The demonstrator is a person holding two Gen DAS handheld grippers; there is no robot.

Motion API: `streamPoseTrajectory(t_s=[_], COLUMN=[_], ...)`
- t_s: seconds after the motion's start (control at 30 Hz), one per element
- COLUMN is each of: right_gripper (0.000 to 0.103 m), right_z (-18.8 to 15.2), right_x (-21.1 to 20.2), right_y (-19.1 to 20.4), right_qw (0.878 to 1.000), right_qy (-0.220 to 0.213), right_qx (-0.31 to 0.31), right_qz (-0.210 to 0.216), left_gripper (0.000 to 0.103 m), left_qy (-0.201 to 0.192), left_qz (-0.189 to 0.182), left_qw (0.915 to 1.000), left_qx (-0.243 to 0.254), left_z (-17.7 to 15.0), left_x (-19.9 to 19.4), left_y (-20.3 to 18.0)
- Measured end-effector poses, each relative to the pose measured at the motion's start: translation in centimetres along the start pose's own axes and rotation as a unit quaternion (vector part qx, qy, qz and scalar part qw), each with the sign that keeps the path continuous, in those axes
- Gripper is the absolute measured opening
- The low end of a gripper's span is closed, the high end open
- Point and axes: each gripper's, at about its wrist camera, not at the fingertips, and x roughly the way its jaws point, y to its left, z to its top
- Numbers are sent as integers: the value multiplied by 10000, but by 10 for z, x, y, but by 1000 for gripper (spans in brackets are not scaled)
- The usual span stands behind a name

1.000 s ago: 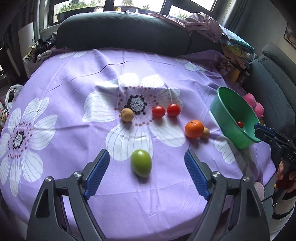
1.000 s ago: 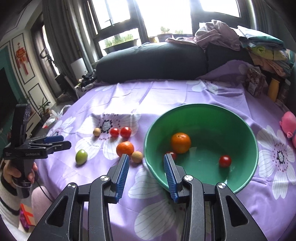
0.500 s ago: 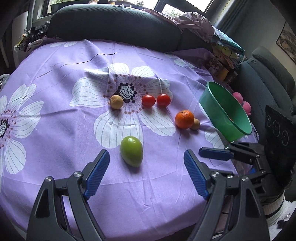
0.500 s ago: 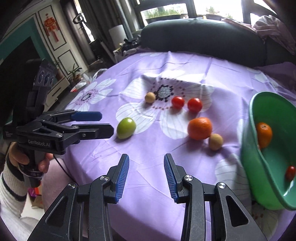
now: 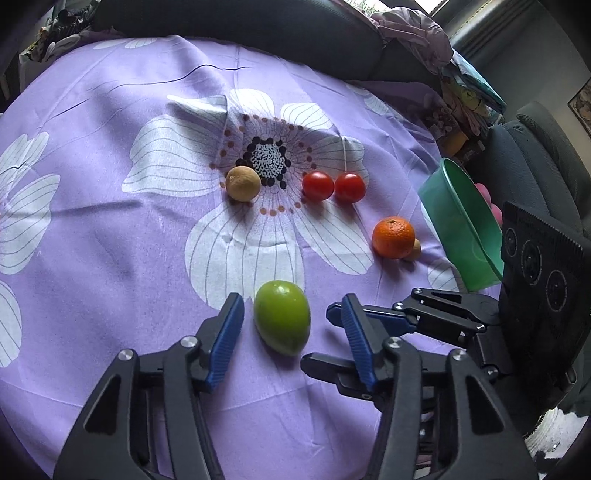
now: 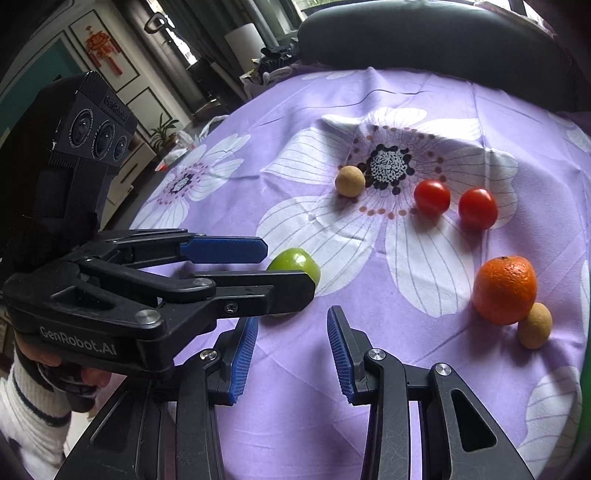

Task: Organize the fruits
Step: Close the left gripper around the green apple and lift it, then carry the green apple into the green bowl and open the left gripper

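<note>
My left gripper (image 5: pixel 291 328) is spread wide around the green fruit (image 5: pixel 282 321), one finger on each side; I see gaps on both sides, so no contact. The fruit lies on the purple flowered cloth (image 5: pixel 110 229) covering the table. My right gripper (image 6: pixel 291 354) is also spread, with nothing between its fingers, and sits just beside the left gripper, on the bowl side of the green fruit (in the left wrist view its fingers run behind my left gripper's right finger).

Taking the green fruit as landmark: beyond it, at the dark centre of the big flower, lies a tan fruit (image 5: pixel 243 183). To the right of that are two tomatoes (image 5: pixel 318 186) (image 5: pixel 349 188), side by side and close to touching. Farther right, toward the bowl, sits an orange (image 5: pixel 393 237) with a second small tan fruit (image 5: pixel 413 250) pressed against its far side. The green bowl (image 5: pixel 461 229) stands at the cloth's right edge, tilted in this view; I cannot tell its contents from here. A dark sofa back (image 5: pixel 236 26) runs behind the table.
</note>
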Motion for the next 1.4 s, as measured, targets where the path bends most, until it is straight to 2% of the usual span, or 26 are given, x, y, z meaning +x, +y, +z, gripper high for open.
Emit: streamPoseTrajectory(t_s=[0.13, 0.23, 0.3, 0.37, 0.7, 0.97, 1.4], right_gripper=[40, 40, 40, 40, 39, 39, 39], right_z=[5, 8, 10, 12, 14, 4, -25], right_x=[8, 13, 16, 20, 20, -8, -76], right_y=[-1, 0, 1, 3, 7, 6, -14], right_qw=[10000, 9998, 9998, 9999, 9998, 9994, 9945], right_qy=[86, 139, 159, 156, 41, -282, -927], right_qx=[33, 59, 41, -12, -193, -194, 12], right_qz=[-5, 84, 77, 52, -29, -76, -490], left_gripper=[51, 47, 38, 34, 33, 33, 33], left_qy=[4, 84, 148, 212, 101, -64, -225], left_qz=[-41, 151, 126, 84, 167, 127, 5], left_qw=[10000, 9996, 9994, 9995, 9996, 9992, 9931], left_qx=[14, 231, 275, 209, 222, 361, 1149], left_z=[2, 1, 1, 2, 2, 0, 3], left_x=[-1, 2, 4, 8, 5, -3, 1], left_y=[3, -1, -2, 1, -4, -31, -109])
